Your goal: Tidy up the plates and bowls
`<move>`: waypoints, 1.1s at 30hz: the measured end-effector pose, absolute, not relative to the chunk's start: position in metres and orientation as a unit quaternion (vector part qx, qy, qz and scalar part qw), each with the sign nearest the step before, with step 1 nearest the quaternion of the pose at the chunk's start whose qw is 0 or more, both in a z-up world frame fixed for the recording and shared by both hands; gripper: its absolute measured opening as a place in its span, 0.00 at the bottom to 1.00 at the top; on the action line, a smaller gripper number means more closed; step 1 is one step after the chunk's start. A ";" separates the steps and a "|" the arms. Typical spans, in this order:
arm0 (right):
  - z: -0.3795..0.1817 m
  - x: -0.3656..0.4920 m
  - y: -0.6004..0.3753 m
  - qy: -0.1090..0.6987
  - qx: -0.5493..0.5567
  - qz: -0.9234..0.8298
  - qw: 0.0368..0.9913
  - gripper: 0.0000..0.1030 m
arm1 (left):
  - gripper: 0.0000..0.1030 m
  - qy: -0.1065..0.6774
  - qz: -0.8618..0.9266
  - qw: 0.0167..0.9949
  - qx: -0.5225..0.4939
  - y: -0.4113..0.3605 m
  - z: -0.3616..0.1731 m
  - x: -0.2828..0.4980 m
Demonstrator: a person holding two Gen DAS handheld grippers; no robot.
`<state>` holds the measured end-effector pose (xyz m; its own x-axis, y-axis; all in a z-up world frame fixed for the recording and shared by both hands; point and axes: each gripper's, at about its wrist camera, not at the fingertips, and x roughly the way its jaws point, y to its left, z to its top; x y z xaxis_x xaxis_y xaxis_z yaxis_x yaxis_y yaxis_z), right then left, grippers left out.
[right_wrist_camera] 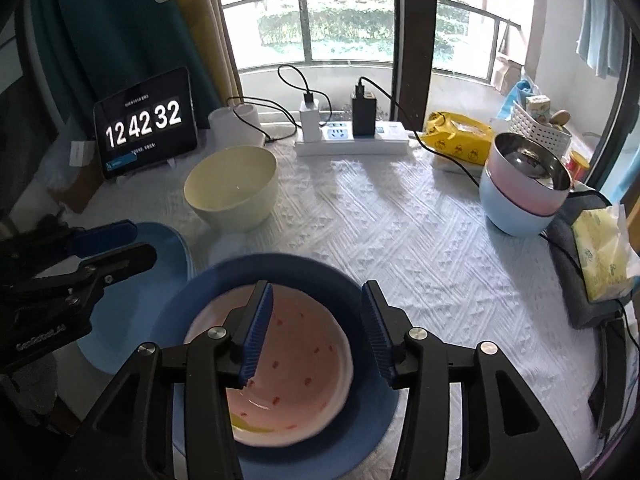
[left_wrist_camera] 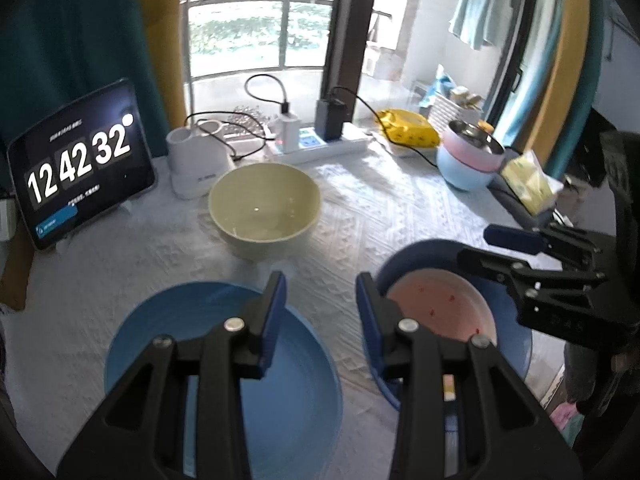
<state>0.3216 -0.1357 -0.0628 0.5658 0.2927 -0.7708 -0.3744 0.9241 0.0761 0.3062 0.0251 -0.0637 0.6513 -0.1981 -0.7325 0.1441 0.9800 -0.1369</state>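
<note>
Under the open, empty right gripper (right_wrist_camera: 316, 332), the pink plate (right_wrist_camera: 296, 364) sits nested in the dark blue plate (right_wrist_camera: 280, 272), apparently for stacking, while the left gripper (left_wrist_camera: 320, 320) hovers part-open and empty.

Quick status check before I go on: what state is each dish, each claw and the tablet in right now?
Pink plate: nested in the dark blue plate, nothing on it.
Dark blue plate: flat on the cloth.
Light blue plate: on the cloth, empty.
Cream bowl: upright, empty.
Pink bowl: stacked in the light blue bowl, steel liner inside.
Left claw: open, holding nothing.
Right claw: open above the pink plate.
Tablet: on, showing a clock.
</note>
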 end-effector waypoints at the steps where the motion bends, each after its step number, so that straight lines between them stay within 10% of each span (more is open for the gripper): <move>1: -0.062 0.323 -0.134 0.425 -0.048 0.189 0.884 0.47 | 0.37 0.407 -0.091 0.908 -0.037 0.029 -0.065 0.308; 33: -0.083 0.396 -0.068 0.454 -0.060 0.200 0.866 0.47 | 0.37 0.411 -0.045 0.905 -0.098 0.106 -0.092 0.365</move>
<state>0.3964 -0.0676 -0.0832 0.5069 0.2916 -0.8112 -0.4012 0.9127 0.0774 0.3652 0.1060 -0.0919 0.6580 -0.1617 -0.7354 0.0003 0.9767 -0.2145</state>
